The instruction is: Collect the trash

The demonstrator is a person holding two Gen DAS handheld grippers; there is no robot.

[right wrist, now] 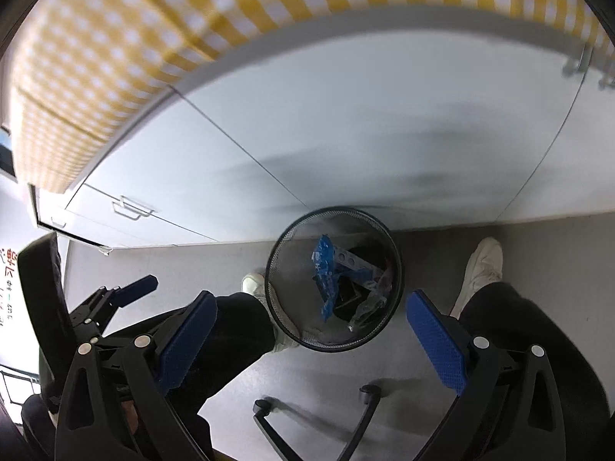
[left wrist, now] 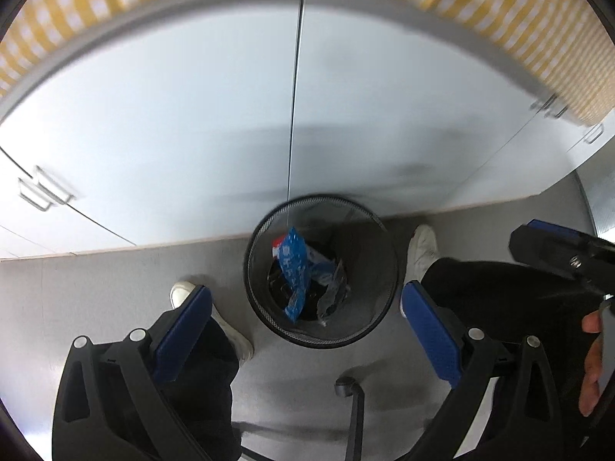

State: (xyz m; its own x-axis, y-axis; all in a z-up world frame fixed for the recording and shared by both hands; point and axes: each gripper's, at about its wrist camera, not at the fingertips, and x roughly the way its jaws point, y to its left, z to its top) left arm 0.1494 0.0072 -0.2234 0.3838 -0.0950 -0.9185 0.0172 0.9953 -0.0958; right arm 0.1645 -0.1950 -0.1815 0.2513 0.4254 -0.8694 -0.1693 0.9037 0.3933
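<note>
A black wire-mesh waste bin [left wrist: 369, 299] stands on the grey floor against a white cabinet; it also shows in the right wrist view [right wrist: 292, 307]. Inside it lie a blue and white wrapper [left wrist: 294, 269], a crumpled clear wrapper [left wrist: 332, 296] and dark trash; the blue wrapper also shows in the right wrist view [right wrist: 324, 269]. My left gripper [left wrist: 307, 307] is open and empty, high above the bin. My right gripper [right wrist: 311, 315] is open and empty above the bin too. The right gripper also shows at the right edge of the left wrist view [left wrist: 553, 246], and the left gripper at the left of the right wrist view [right wrist: 127, 292].
White cabinet doors [left wrist: 192, 123] with metal handles rise behind the bin under a yellow checked cloth [left wrist: 538, 30]. The person's white shoes [left wrist: 423, 249] and black trouser legs flank the bin. Black chair legs with castors [right wrist: 369, 390] lie on the floor near me.
</note>
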